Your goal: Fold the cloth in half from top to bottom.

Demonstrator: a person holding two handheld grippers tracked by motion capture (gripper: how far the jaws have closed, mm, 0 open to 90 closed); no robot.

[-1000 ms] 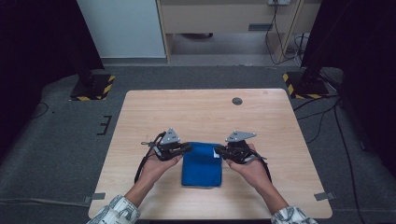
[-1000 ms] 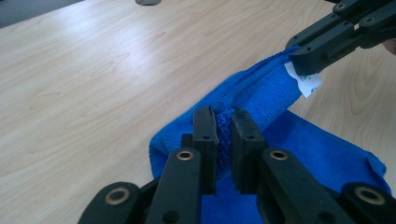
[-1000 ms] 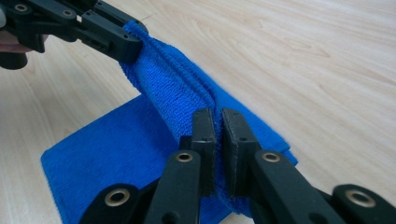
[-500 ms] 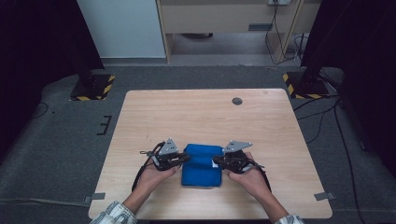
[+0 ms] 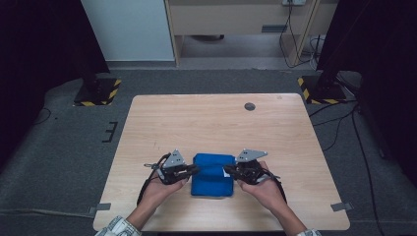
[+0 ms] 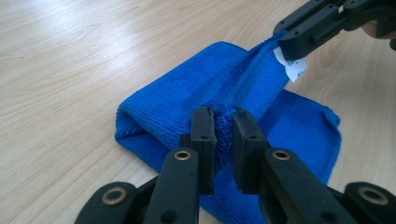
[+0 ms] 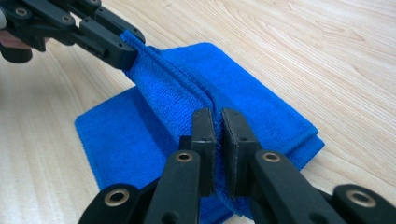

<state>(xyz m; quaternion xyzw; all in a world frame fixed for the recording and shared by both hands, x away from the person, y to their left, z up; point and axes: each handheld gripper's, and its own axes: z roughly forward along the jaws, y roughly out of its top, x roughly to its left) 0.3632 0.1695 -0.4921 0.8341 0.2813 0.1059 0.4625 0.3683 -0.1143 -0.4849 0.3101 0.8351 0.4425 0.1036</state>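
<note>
A blue microfibre cloth [image 5: 212,175] lies folded near the front edge of the wooden table [image 5: 206,123]. My left gripper [image 5: 194,170] is shut on the cloth's left edge, with a pinch of blue fabric [image 6: 223,128] between its jaws. My right gripper [image 5: 227,171] is shut on the opposite edge [image 7: 217,109]. The held edge is lifted a little and stretched between the two grippers, above a lower layer [image 7: 121,144] that lies flat on the wood. A white label [image 6: 293,66] hangs by the right gripper's jaws in the left gripper view.
A small dark round grommet [image 5: 250,106] sits in the tabletop near its far edge. Beyond the table are grey carpet, black stands with yellow-striped bases [image 5: 98,93] and a cabinet [image 5: 236,19].
Both grippers and the cloth edge they hold have moved toward the person, drawing the top layer back over the lower one. Both grips stay closed.
</note>
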